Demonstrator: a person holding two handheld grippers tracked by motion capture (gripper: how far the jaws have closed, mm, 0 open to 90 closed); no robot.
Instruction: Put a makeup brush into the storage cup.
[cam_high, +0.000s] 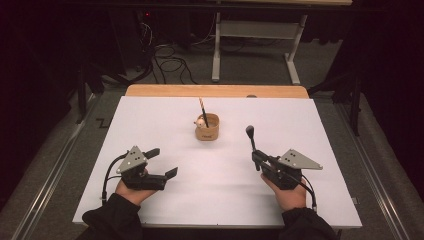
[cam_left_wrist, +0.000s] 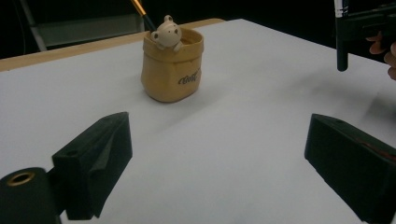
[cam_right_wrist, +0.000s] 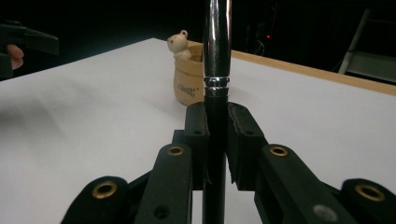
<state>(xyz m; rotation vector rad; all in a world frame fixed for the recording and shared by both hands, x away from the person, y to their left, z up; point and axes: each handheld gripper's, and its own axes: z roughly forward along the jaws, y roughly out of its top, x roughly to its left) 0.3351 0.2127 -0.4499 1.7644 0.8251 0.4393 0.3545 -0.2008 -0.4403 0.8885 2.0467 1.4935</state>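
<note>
A tan sack-shaped pot (cam_high: 207, 129) with a small bear figure (cam_left_wrist: 167, 33) on its rim stands at the middle of the white sheet (cam_high: 300, 120). An orange-and-black pencil (cam_high: 202, 110) leans in it. My right gripper (cam_high: 256, 159) is shut on a black brush (cam_high: 250, 135) with a silver ferrule (cam_right_wrist: 217, 42) and holds it upright, to the right of the pot and nearer me. In the right gripper view the pot (cam_right_wrist: 187, 84) stands just behind the brush. My left gripper (cam_high: 162, 162) rests open on the sheet at the near left, nothing between its jaws, facing the pot (cam_left_wrist: 173, 70).
The sheet covers a wooden tabletop whose far edge (cam_high: 215, 90) shows bare. Beyond it, on the floor, are a white desk frame (cam_high: 260, 30) and loose cables (cam_high: 170, 62). A person's hands in dark sleeves (cam_high: 115, 215) hold both grippers.
</note>
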